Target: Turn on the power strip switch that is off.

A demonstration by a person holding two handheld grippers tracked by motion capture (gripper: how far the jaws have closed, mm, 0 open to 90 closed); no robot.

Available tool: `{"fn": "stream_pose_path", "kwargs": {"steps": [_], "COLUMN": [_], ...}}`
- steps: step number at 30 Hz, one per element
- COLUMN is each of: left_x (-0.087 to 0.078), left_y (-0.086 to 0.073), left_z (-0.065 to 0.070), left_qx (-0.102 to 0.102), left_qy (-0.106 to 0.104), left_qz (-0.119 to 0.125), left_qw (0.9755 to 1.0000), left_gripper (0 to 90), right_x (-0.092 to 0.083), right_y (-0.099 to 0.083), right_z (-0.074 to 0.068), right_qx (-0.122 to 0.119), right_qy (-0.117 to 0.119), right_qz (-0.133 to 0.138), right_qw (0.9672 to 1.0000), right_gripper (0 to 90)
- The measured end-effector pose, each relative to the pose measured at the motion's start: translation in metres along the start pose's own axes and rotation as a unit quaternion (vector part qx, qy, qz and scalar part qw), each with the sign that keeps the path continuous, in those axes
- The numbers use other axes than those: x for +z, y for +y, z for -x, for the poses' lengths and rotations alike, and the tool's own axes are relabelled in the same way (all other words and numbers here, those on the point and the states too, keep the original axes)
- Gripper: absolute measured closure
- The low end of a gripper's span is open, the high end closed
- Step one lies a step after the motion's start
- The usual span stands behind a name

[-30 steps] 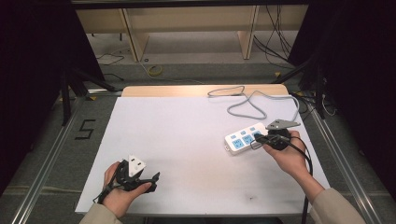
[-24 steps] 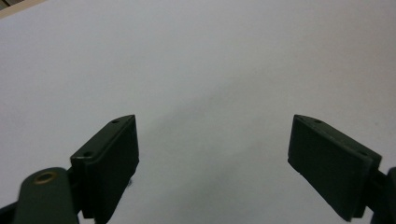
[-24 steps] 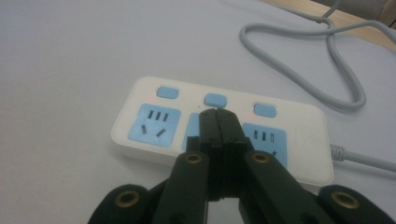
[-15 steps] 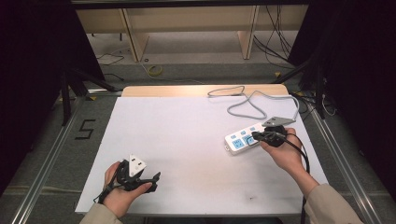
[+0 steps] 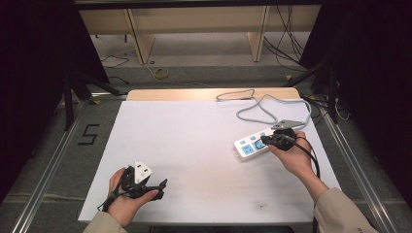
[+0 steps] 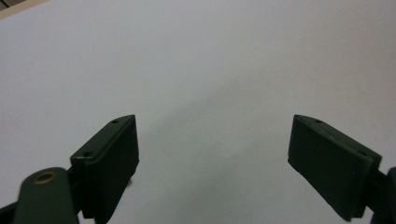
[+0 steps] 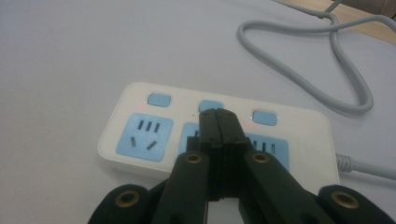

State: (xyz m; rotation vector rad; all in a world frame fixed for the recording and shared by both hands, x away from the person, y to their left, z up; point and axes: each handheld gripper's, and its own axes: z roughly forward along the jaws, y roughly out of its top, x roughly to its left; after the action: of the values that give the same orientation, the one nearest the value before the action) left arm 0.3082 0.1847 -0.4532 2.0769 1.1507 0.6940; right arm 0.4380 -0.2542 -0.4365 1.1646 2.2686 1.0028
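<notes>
A white power strip (image 5: 247,148) with blue sockets and blue switch buttons lies at the right of the white table sheet (image 5: 194,141). My right gripper (image 5: 266,141) is shut, with nothing between its jaws. In the right gripper view the closed right gripper (image 7: 218,115) has its tips at the middle button (image 7: 208,104) of the power strip (image 7: 299,128); whether they press it I cannot tell. Small red lights glow beside the two outer buttons. My left gripper (image 5: 159,187) rests near the front left of the sheet. In its own view the left gripper (image 6: 212,149) is open over bare sheet.
The strip's grey cable (image 5: 257,104) loops toward the table's far edge and also runs behind the strip in the right gripper view as a grey cable (image 7: 303,70). A strip of wooden tabletop (image 5: 204,93) shows beyond the sheet. Dark stands and floor cables surround the table.
My right gripper has edged slightly left over the power strip, still shut. The left gripper has stayed where it was.
</notes>
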Motion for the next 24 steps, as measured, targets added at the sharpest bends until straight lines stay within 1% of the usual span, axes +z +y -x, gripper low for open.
{"fn": "stream_pose_path", "kwargs": {"steps": [14, 19, 24], "left_x": [0.0004, 0.0004, -0.0005], "left_y": [0.0003, 0.0005, 0.0016], "left_z": [0.0002, 0.0005, 0.0015], "left_qx": [0.003, 0.000, 0.000], "left_qy": [0.000, -0.003, -0.007], "left_qz": [0.002, 0.005, 0.011], "left_qw": [1.0000, 1.0000, 0.9999], "left_gripper": [15.9, 15.9, 15.6], "right_x": [0.0051, 0.0079, 0.0101], "right_y": [0.0043, 0.0045, 0.0058], "right_z": [0.0030, 0.0040, 0.0052], "right_qx": [0.004, 0.002, 0.005], "right_qy": [-0.001, -0.001, -0.001], "right_qz": [-0.003, -0.008, -0.010], "right_qw": [1.0000, 1.0000, 0.9999], "right_gripper": [90.0, 90.0, 90.0]}}
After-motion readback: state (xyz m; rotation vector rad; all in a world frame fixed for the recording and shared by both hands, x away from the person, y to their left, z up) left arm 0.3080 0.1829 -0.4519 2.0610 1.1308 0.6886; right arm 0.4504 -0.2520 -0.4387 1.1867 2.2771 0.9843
